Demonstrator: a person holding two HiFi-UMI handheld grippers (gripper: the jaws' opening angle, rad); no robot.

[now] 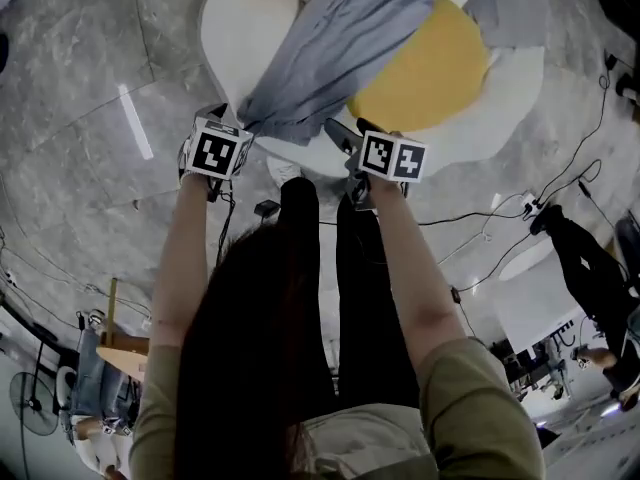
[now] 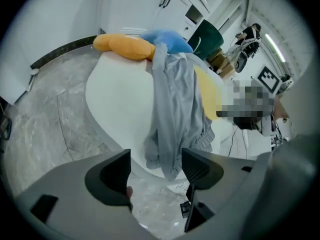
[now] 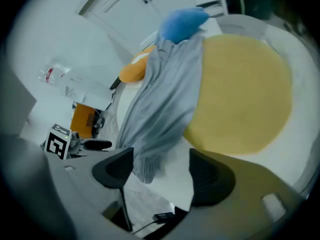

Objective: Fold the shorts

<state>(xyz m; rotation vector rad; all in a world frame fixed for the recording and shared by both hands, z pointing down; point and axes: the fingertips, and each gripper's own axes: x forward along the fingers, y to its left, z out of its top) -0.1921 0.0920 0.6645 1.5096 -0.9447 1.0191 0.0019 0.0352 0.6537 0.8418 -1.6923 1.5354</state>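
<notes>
The grey shorts lie as a long narrow strip on the white table, running from its far end to the near edge. Their striped waistband end hangs at that near edge. My left gripper hovers at the left corner of that end, jaws open and empty. My right gripper hovers at the right corner, also open, with the cloth's edge just beyond its jaws. Neither gripper's pads touch the fabric.
A yellow round patch covers the table to the right of the shorts. An orange cushion and a blue one sit at the far end. Cables trail over the marble floor. The person's legs stand at the table edge.
</notes>
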